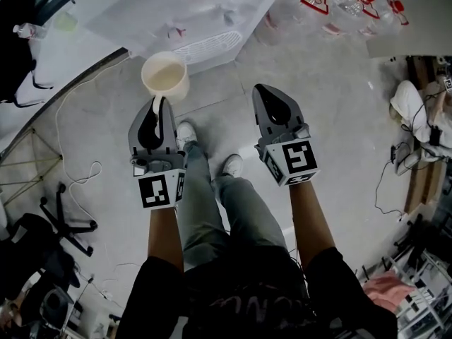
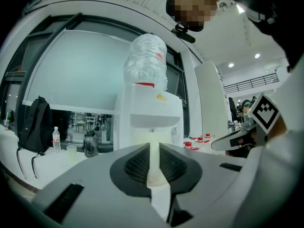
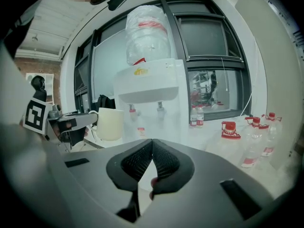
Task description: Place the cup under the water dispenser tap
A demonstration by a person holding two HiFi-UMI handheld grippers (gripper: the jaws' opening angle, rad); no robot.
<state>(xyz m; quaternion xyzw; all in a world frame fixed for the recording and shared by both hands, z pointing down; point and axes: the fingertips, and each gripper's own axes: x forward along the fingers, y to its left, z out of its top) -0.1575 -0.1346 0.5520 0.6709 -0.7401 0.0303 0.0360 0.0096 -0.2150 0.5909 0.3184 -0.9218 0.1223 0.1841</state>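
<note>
Head view: the water dispenser (image 1: 187, 13) stands at the top of the frame, and all positions below are referenced to it. The cream cup (image 1: 166, 76) hangs above the floor just in front of the dispenser's lower grille, mouth up and clear of the cabinet. The left gripper (image 1: 159, 104) points toward the dispenser and meets the cup at its near side. The right gripper (image 1: 265, 92) is held alongside, in front of the dispenser's right-hand part, apart from both the cup and the cabinet.

Left gripper view: the jaws are clamped on a narrow, upright cream part of the cup, which fills the gap between the pads (image 2: 137, 163). This view does not show whether that part is the handle or the wall. The dispenser is straight ahead, carrying an inverted clear bottle (image 2: 146, 61) on top. To the dispenser's left, a black backpack (image 2: 35, 122), a small water bottle (image 2: 56, 139) and a dark jug (image 2: 90, 144) stand on a white counter (image 2: 28, 163).

Right gripper view: the jaws are pressed together at the tips, with nothing gripped between them. The dispenser shows two taps (image 3: 132, 110) under its upper ledge. The cup sits to the left of the left tap, with its rim roughly level with the taps, and it is beneath neither one. Red-capped bottles (image 3: 230, 137) stand to the dispenser's right.
</note>
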